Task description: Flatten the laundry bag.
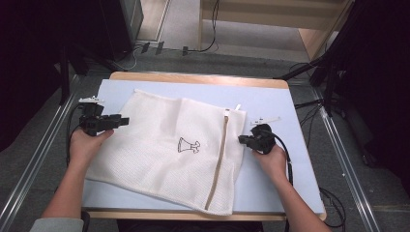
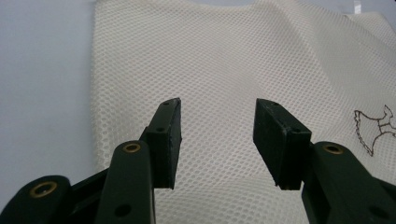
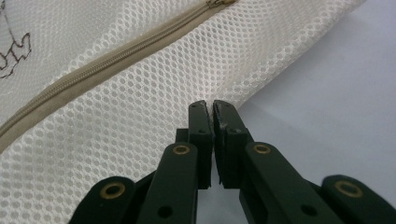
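A mesh bag [image 1: 164, 145] lies flat on the table [image 1: 270, 96].

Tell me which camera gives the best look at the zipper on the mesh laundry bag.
The high view: it shows the whole tan zipper running down the right part of the mesh laundry bag, from its pull at the far end to the near edge. The right gripper view shows a close stretch of it. The left gripper view shows mesh and the printed dress.
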`<state>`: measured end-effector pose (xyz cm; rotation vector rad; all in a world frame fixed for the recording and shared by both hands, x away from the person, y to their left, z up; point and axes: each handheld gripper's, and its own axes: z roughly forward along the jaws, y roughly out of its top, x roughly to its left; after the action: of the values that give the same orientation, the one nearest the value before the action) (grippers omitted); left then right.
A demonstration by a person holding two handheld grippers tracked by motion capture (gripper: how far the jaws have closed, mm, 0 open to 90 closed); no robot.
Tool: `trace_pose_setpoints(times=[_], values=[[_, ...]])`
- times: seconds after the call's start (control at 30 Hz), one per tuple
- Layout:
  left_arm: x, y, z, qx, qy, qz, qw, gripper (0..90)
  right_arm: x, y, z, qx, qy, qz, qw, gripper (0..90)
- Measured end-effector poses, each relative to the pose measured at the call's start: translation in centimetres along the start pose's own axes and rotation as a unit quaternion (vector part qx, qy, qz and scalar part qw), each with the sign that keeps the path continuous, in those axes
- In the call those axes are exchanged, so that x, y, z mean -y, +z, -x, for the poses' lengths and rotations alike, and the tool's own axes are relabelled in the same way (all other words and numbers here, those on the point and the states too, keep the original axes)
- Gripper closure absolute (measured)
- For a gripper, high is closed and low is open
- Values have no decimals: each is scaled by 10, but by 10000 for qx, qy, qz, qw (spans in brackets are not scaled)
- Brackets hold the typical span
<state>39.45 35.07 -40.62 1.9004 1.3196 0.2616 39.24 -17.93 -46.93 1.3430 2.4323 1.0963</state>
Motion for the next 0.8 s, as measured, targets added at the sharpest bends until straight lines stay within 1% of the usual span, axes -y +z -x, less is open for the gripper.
trace_pose_setpoints(times=[0.03,0.07,0.17,0.27,0.3,0.33,0.37,0.47,0.57,0.6,0.67,0.73,0.8], values=[[-1,2,1,5,28,-5,10000,525,3,-2,-1,-16,27,-16,10000,874],[-4,5,3,26,69,-14,10000,525,9,-5,-2,-35,-75,42,10000,874],[-6,9,5,54,98,-27,9999,523,14,-9,-3,-53,-96,20,9999,874],[-11,16,9,82,156,-62,9998,523,24,-16,-9,-38,-175,11,9998,865],[-11,16,9,82,156,-62,9998,523,24,-16,-9,-38,-175,11,9998,865],[-12,18,9,88,176,-64,9998,523,29,-20,-12,-31,-292,-27,9996,859],[-13,18,10,99,188,-61,9998,523,29,-20,-12,-31,-292,-27,9996,859],[-15,21,11,108,196,-66,9997,523,35,-25,-17,-159,-174,-144,9996,864],[-15,21,11,97,217,-92,9997,523,36,-28,-19,-186,-223,-170,9994,851],[-15,21,11,71,215,-105,9997,523,33,-34,-18,-104,-299,-45,9995,816],[-14,20,11,67,202,-117,9997,523,28,-39,-14,-25,-242,167,9996,772],[-13,18,12,50,198,-126,9997,523,23,-41,-10,52,-232,295,9993,741],[-11,14,12,0,195,-121,9997,523,17,-40,-4,74,-189,385,9991,713]])
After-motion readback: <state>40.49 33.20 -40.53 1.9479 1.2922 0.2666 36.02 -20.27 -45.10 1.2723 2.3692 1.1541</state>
